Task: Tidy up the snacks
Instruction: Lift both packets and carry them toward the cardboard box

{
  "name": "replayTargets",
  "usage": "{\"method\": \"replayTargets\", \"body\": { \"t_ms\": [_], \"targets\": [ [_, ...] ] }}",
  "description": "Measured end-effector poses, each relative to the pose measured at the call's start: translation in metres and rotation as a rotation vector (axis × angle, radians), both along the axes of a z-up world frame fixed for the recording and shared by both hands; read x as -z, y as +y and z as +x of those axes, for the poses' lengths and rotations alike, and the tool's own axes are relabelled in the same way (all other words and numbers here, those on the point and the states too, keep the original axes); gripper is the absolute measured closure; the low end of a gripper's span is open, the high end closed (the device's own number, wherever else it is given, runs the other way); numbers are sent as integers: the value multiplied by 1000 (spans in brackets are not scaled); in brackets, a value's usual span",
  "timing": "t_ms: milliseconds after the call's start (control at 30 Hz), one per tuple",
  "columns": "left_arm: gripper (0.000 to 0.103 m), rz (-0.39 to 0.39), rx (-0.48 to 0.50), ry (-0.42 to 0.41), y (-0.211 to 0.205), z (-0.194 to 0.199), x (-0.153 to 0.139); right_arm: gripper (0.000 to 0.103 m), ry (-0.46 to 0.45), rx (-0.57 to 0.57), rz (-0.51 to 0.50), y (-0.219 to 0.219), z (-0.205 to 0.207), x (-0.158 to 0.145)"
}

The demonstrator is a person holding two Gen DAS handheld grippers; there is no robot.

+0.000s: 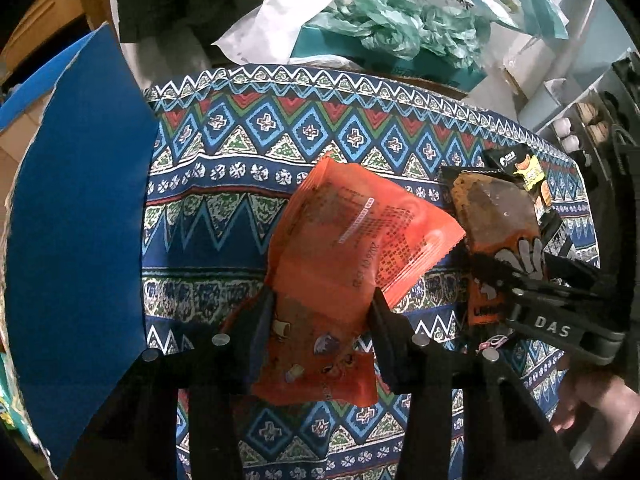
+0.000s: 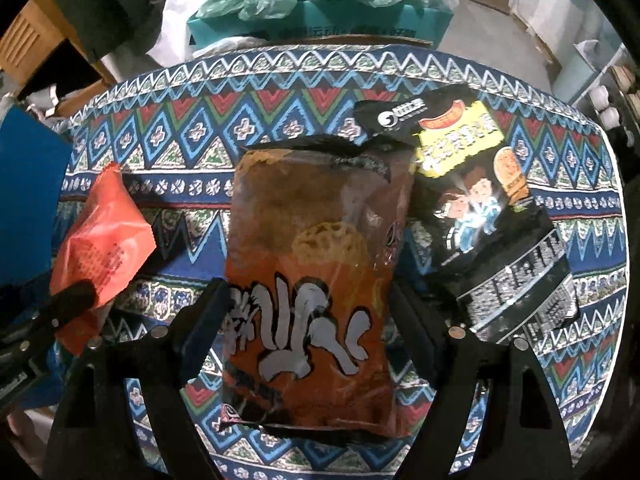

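my left gripper [image 1: 322, 312] clamps a crinkled orange packet [image 1: 352, 248] at frame centre; my right gripper [image 2: 308, 312] clamps a brown-orange snack bag [image 2: 316, 280] with white lettering.

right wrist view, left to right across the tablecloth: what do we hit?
blue box → red-orange snack packet → brown-orange chip bag → black snack bag
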State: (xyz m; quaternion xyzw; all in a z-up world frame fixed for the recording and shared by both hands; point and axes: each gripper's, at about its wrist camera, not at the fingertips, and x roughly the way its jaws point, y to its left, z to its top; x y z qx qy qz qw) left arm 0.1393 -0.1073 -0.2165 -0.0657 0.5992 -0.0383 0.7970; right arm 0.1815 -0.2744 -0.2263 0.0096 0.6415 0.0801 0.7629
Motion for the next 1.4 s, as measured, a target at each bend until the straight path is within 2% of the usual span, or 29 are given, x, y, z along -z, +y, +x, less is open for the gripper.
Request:
{"method": "replayTargets", "body": {
  "t_ms": [33, 167, 267, 567, 1000, 1400],
  "targets": [
    [57, -4, -2, -1, 1, -2, -1, 31, 11, -6, 16, 1, -1, 2],
    [57, -18, -16, -1, 6, -3, -5, 49, -9, -16, 25, 5, -4, -3],
    [57, -26, -32, -10, 13, -6, -10, 58, -28, -15, 38, 4, -5, -13],
    [57, -55, -58, -53, 27, -15, -33, 61, -36, -19, 85, 7, -21, -29],
    [57, -55, -97, -133, 51, -34, -79, 61, -137, -43, 94, 26, -45, -93],
    [59, -124, -98, -205, 72, -53, -118, 61, -200, -88, 153, 59, -57, -138]
  ]
}}
